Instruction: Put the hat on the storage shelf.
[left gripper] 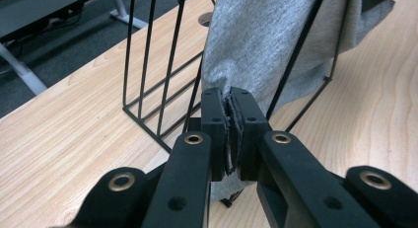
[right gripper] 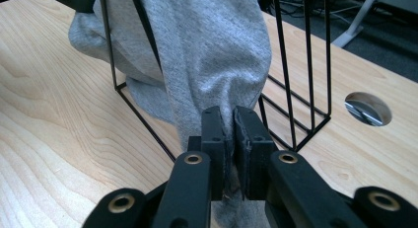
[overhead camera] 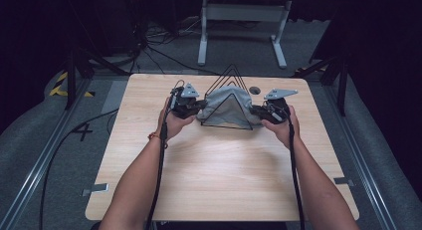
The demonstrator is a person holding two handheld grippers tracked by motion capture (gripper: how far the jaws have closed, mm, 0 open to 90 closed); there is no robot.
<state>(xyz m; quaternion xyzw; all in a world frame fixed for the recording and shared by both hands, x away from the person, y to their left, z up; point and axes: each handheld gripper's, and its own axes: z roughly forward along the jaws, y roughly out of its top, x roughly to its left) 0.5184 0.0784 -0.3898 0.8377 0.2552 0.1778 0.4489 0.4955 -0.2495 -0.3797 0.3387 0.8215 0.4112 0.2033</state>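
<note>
Both tongs pinch grey cloth (overhead camera: 226, 106) draped over wire rack (overhead camera: 230, 73).

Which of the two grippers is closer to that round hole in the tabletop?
Right. The right gripper grips the grey cloth at the wire rack's right end, just below the hole. The left gripper pinches the cloth's opposite end, beyond the rack.

Lab — dark curtains, floor cables (overhead camera: 149, 51), lone wooden table (overhead camera: 219, 175).
</note>
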